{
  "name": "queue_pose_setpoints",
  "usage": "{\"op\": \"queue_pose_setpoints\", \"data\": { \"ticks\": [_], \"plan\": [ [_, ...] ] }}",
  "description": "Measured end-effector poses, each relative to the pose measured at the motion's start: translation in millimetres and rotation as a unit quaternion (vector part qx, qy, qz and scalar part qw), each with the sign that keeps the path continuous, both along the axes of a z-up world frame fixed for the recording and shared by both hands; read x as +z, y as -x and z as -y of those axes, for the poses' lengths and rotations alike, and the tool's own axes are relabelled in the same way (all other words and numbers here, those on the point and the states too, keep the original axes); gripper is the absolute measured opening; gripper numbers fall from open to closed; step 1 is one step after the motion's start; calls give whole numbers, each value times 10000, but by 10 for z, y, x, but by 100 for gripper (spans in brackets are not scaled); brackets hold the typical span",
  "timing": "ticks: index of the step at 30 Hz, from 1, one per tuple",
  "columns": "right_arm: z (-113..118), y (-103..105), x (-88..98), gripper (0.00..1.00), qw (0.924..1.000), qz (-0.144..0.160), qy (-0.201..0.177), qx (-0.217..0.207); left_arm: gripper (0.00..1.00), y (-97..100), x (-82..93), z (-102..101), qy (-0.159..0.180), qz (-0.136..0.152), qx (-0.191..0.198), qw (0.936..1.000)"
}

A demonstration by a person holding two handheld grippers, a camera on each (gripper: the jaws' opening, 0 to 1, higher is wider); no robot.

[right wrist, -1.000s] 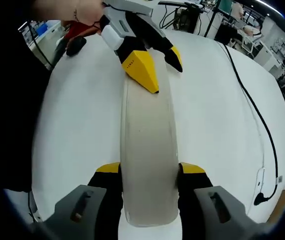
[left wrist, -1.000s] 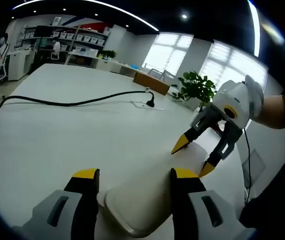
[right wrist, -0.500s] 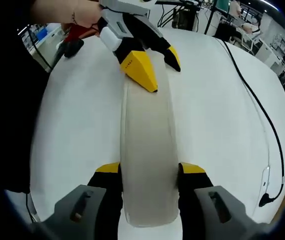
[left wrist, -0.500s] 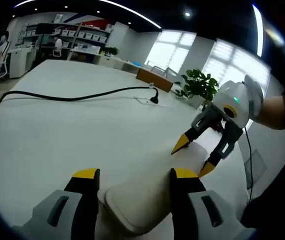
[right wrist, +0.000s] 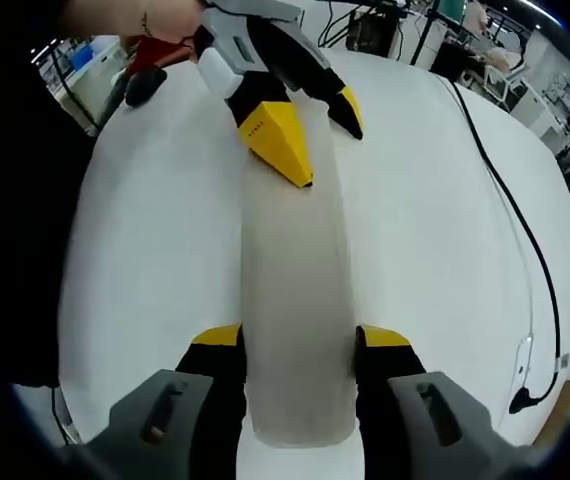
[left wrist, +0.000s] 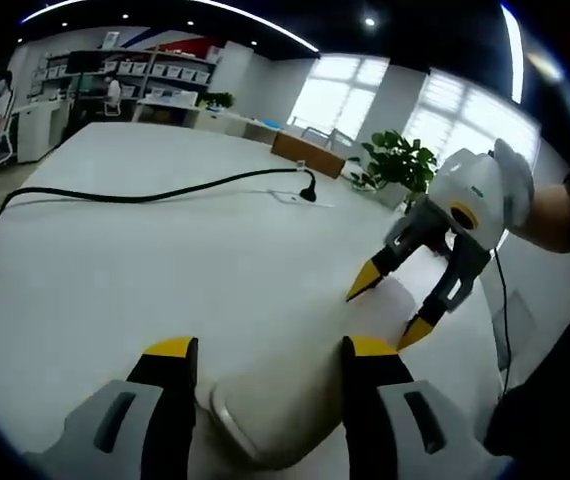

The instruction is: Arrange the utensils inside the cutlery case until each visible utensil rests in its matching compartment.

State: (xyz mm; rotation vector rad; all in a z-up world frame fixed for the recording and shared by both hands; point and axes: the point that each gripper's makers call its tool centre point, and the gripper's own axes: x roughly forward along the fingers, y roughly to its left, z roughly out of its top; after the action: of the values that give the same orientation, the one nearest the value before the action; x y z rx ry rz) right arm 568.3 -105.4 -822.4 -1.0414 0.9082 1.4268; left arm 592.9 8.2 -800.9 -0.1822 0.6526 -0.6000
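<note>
Table: large white top [left wrist: 115, 270], rounded edge.
Cable: black cable [left wrist: 145, 195] lies across the table, its plug end beside a white strip [left wrist: 295, 203].
Windows: bright panes [left wrist: 330, 100] along the far wall.
Plant: green potted plant [left wrist: 397, 160] before the windows.
Shelving: dark shelves with white boxes [left wrist: 155, 70] at the far left.
Ceiling: dark, with a curved light strip [left wrist: 265, 25] and a spot lamp [left wrist: 369, 21].
Desks: further white desks [right wrist: 525, 95] beyond the table.

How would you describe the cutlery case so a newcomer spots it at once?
Start with the big white table. The cutlery case is the long, closed, cream box with rounded ends, with the left gripper at one end and the right gripper at the other. Unlike the thin black cable, it is pale and bulky.
</note>
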Motion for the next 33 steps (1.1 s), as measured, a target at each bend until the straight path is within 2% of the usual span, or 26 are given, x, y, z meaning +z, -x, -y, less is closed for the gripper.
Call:
{"op": "queue_pose_setpoints", "data": {
  "ticks": [2, 5, 8, 9, 13, 16, 18, 19, 20, 21, 22, 23, 24, 25, 26, 27, 28, 29, 31, 32, 33],
  "plan": [
    [10, 32, -5, 40, 9998, -200, 27, -85, 60, 13, -9, 5, -90, 22, -47, 9999],
    [23, 13, 40, 41, 9997, -195, -25, -142, 60, 1, 2, -15, -45, 18, -25, 10000],
    [91, -4, 161, 41, 9990, -150, -146, -383, 60, 19, 33, -53, 218, -138, 155, 9995],
    [115, -40, 212, 39, 9988, -6, -218, -441, 60, 28, 56, -78, 209, -114, 159, 9996],
    [359, -47, 421, 35, 9946, 70, -383, -959, 60, 86, 244, -241, 108, 102, 236, 9996],
    [521, -49, 488, 30, 9906, 41, -429, -1296, 59, 92, 381, -377, -56, 263, 316, 9991],
    [608, -96, 514, 24, 9864, 102, -541, -1549, 52, 103, 463, -417, -135, 294, 263, 9991],
    [642, -130, 518, 19, 9818, 118, -626, -1787, 43, 136, 504, -418, -262, 268, 121, 9992],
    [664, -140, 513, 12, 9784, 85, -651, -1961, 29, 174, 524, -395, -388, 250, -100, 9989],
    [687, -152, 504, 0, 9736, 45, -625, -2196, 8, 250, 498, -363, -679, 113, -482, 9965],
    [700, -204, 506, 0, 9701, 145, -623, -2340, 1, 280, 485, -341, -852, 49, -660, 9942],
    [674, -301, 539, 0, 9620, 344, -727, -2611, 2, 274, 495, -295, -995, 98, -774, 9920],
    [704, -279, 541, 0, 9576, 282, -627, -2797, 0, 285, 488, -259, -1090, 98, -942, 9895],
    [667, -267, 536, 0, 9569, 195, -651, -2824, 0, 271, 476, -253, -1258, 53, -934, 9876],
    [604, -247, 542, 0, 9572, 119, -717, -2801, 0, 264, 470, -241, -1299, 55, -997, 9865],
    [566, -209, 512, 0, 9594, 43, -729, -2725, 0, 331, 423, -192, -1411, -156, -1327, 9809],
    [528, -167, 492, 0, 9625, -12, -662, -2631, 0, 324, 388, -222, -1559, -237, -1383, 9778],
    [520, -148, 463, 0, 9648, 4, -588, -2563, 0, 317, 368, -240, -1798, -207, -1533, 9715],
    [540, -112, 399, 0, 9680, 5, -337, -2487, 0, 357, 333, -225, -2005, -238, -1844, 9619],
    [527, -97, 393, 0, 9683, -35, -323, -2477, 0, 420, 295, -231, -2066, -474, -1978, 9571],
    [517, -74, 372, 0, 9679, -118, -315, -2490, 0, 442, 278, -230, -2103, -577, -2033, 9545]
  ]
}}
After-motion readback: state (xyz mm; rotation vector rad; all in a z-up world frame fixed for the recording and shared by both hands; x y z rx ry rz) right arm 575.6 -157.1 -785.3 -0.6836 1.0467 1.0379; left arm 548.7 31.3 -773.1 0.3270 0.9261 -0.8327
